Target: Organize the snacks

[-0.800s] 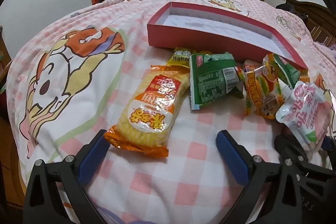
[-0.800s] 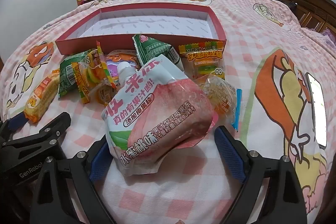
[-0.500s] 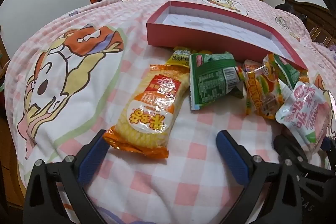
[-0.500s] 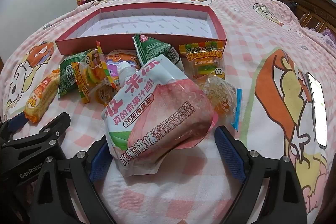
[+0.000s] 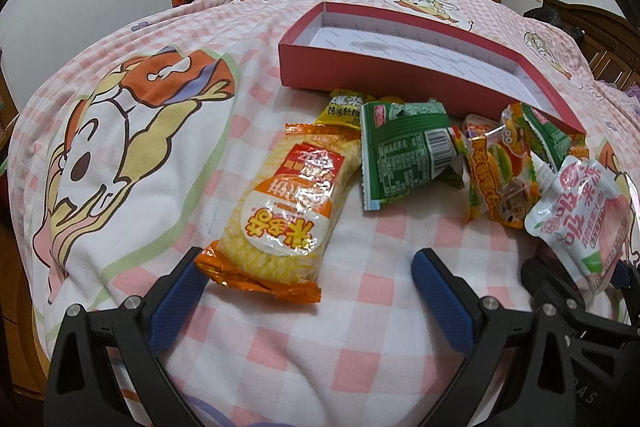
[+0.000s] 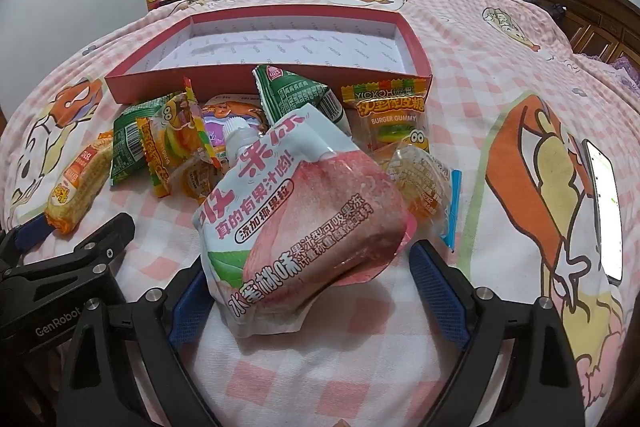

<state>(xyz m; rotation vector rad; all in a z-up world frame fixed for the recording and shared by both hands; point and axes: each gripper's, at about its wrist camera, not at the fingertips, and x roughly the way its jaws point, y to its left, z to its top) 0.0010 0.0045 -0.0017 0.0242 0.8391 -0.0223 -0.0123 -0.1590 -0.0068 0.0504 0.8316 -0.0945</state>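
Right wrist view: our right gripper point(image 6: 308, 279) stands wide apart astride the peach jelly pouch point(image 6: 304, 223), spout pointing ahead toward the empty red box point(image 6: 272, 75).

You change almost nothing across these moments. The one difference is a very slight drift in your left wrist view, where the red box point(image 5: 360, 75) and the orange cracker pack point(image 5: 288, 203) sit a touch higher in the picture than they did a moment ago. Beyond that faint shift, neither view shows any change you have made among the snacks.
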